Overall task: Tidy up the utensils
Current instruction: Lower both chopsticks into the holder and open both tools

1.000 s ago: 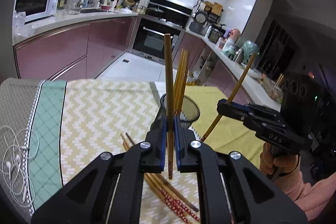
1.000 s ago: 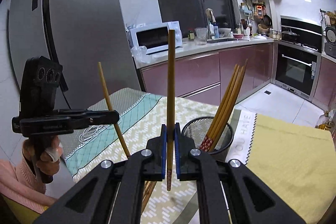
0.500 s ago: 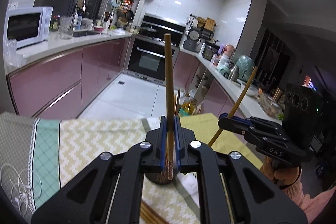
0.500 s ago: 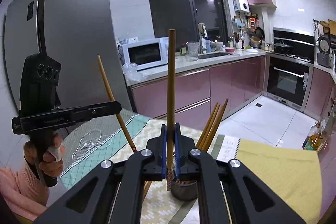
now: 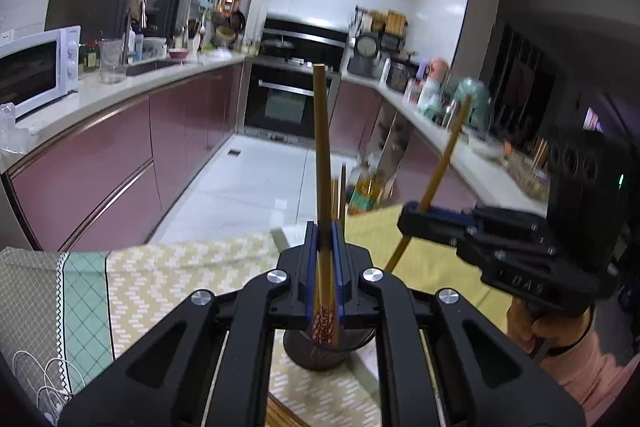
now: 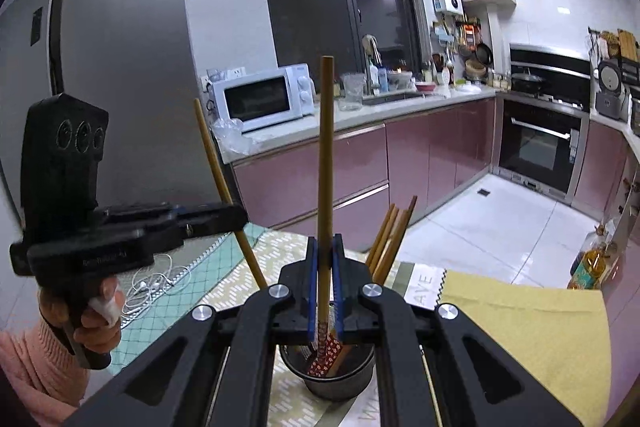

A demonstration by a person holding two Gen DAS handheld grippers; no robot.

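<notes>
Two claws, each held in a person's hand, each pinch one wooden chopstick upright between blue pads. Nearest, the left claw (image 5: 324,267) is clamped on its chopstick (image 5: 322,155), patterned end down. Alongside it, the right claw (image 6: 325,279) grips its own chopstick (image 6: 325,163) the same way. Just beyond and below both sits a dark mesh cup (image 6: 332,379) on the cloth-covered bench (image 6: 520,327), already holding several chopsticks (image 6: 390,239) that lean right. White earphones (image 6: 154,279) lie on the bench's left side. Farther off, pink kitchen cabinets (image 6: 420,155) carry a white microwave (image 6: 264,99).
</notes>
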